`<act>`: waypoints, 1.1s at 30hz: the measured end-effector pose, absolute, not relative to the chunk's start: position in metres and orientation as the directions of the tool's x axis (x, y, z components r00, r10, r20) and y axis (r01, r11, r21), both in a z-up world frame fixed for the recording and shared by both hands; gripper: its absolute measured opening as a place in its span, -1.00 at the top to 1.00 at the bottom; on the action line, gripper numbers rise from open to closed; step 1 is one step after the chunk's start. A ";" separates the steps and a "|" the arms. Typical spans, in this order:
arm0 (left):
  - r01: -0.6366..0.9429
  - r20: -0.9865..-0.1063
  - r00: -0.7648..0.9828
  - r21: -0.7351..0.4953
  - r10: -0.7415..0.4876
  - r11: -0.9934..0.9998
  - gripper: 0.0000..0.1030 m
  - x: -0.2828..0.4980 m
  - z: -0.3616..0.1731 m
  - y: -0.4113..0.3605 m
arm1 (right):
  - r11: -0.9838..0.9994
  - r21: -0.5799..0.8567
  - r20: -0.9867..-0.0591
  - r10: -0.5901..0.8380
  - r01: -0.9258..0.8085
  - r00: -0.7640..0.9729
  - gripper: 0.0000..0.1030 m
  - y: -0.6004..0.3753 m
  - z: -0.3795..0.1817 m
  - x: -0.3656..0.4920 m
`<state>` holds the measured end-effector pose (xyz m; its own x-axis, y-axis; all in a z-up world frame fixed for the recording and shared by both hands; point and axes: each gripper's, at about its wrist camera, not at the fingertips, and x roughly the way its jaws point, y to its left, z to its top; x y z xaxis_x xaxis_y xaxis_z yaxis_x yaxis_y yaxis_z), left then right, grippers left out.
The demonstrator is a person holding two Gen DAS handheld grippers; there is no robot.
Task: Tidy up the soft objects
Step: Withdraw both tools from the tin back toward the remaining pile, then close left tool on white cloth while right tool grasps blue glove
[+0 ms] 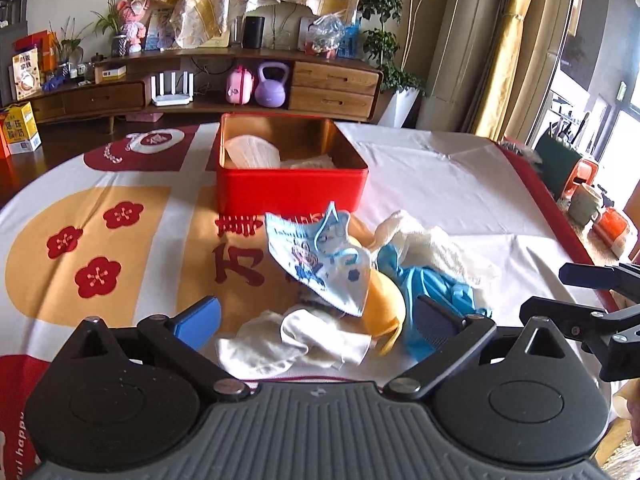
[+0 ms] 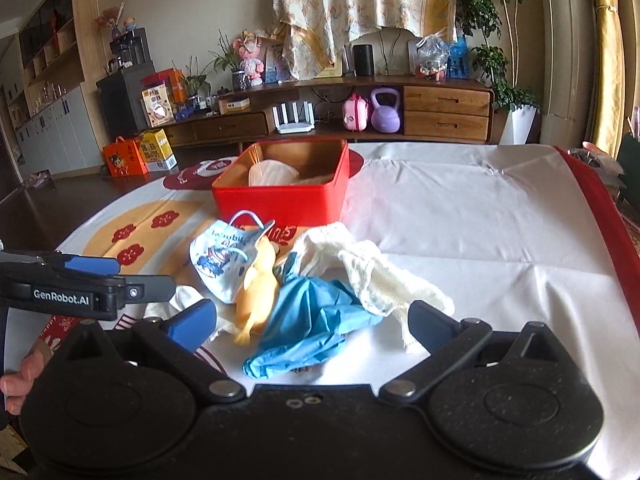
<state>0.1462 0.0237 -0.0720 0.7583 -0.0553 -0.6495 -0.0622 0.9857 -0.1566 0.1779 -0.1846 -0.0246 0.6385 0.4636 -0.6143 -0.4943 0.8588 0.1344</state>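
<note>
Soft things are heaped on the tablecloth [image 1: 460, 184] in front of a red tin [image 1: 290, 192]: a printed mask [image 1: 320, 264], a yellow cloth [image 1: 384, 300], a blue glove [image 2: 312, 316], a white rag [image 2: 372, 272] and a white sock [image 1: 288, 340]. Both the left gripper [image 1: 316, 320] and the right gripper [image 2: 312, 322] are held spread wide over the heap, nothing pinched.

You can read "GenRobot.AI" in white on the black side of the left gripper [image 2: 120, 280], at the left edge of the right wrist view; the printed face mask [image 2: 224, 258] carries blue lettering too curled to read; the tablecloth [image 1: 240, 256] shows large red Chinese characters, partly covered; the far boxes' print is too small.
</note>
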 end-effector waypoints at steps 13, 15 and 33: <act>-0.057 -0.711 0.703 -0.051 0.004 0.997 -0.99 0.161 -0.118 0.012 | 0.865 0.167 -0.680 0.448 -0.473 0.581 -0.65 -0.174 -0.055 0.195; -0.059 -0.713 0.702 -0.055 0.002 0.997 -0.99 0.163 -0.122 0.014 | 0.866 0.177 -0.685 0.449 -0.467 0.573 -0.61 -0.173 -0.058 0.199; -0.062 -0.719 0.695 -0.091 -0.022 0.994 -0.74 0.180 -0.138 0.022 | 0.872 0.151 -0.736 0.413 -0.465 0.536 0.10 -0.158 -0.080 0.209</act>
